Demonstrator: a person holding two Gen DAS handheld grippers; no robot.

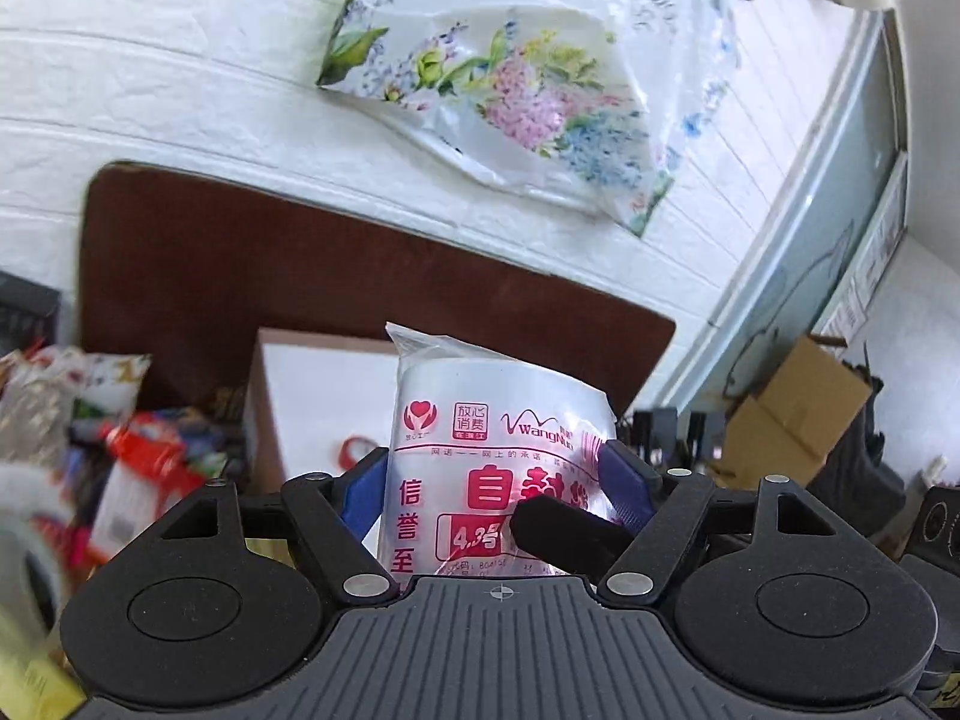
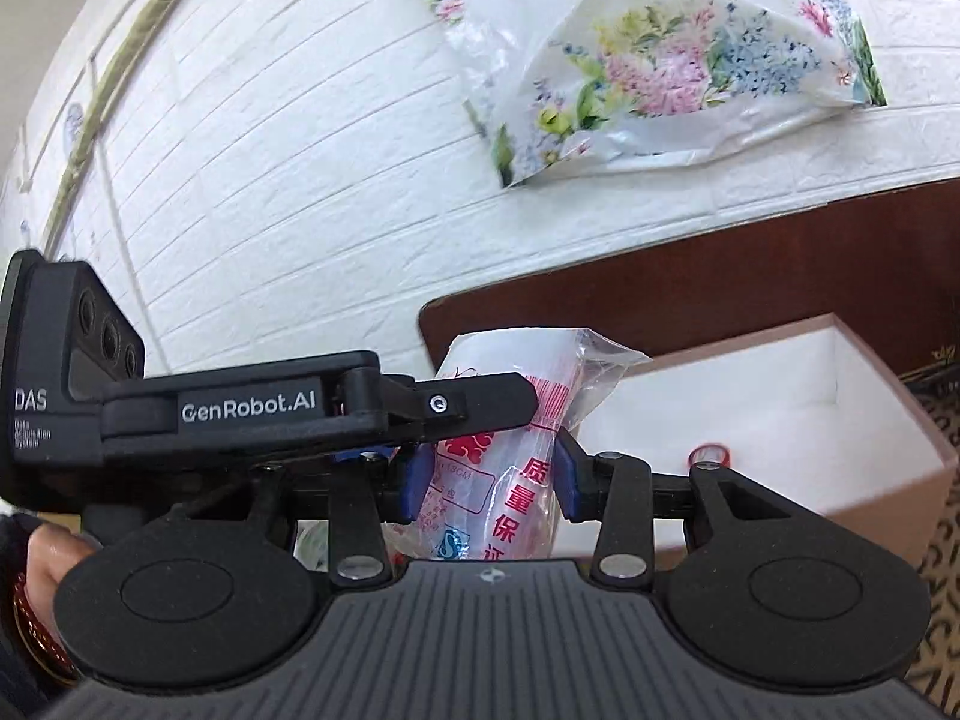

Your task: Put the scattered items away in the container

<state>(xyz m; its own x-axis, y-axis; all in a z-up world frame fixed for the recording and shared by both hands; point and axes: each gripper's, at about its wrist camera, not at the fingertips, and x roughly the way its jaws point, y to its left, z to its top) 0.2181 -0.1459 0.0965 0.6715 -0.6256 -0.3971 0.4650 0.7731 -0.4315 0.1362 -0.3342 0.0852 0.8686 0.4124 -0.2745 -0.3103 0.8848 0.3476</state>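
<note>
A clear pack of zip bags (image 1: 504,396) with red print hangs in the air above the box. My left gripper (image 1: 495,474) has its blue pads against both sides of the pack. My right gripper (image 2: 489,474) is shut on the same pack (image 2: 510,354) from another side, and one of its black fingers (image 1: 564,531) crosses the pack's lower front. In the right wrist view the left gripper (image 2: 480,405) reaches in from the left. The container, a box with a white lining (image 2: 840,372), stands open on the brown table behind the pack, with a small red ring (image 2: 708,455) inside.
A floral plastic bag (image 1: 510,96) hangs on the white brick wall. Loose colourful packets (image 1: 120,450) lie left of the box (image 1: 312,372). A cardboard carton (image 1: 798,414) and dark gear sit at the right. A hand with a bead bracelet (image 2: 36,618) holds the left gripper.
</note>
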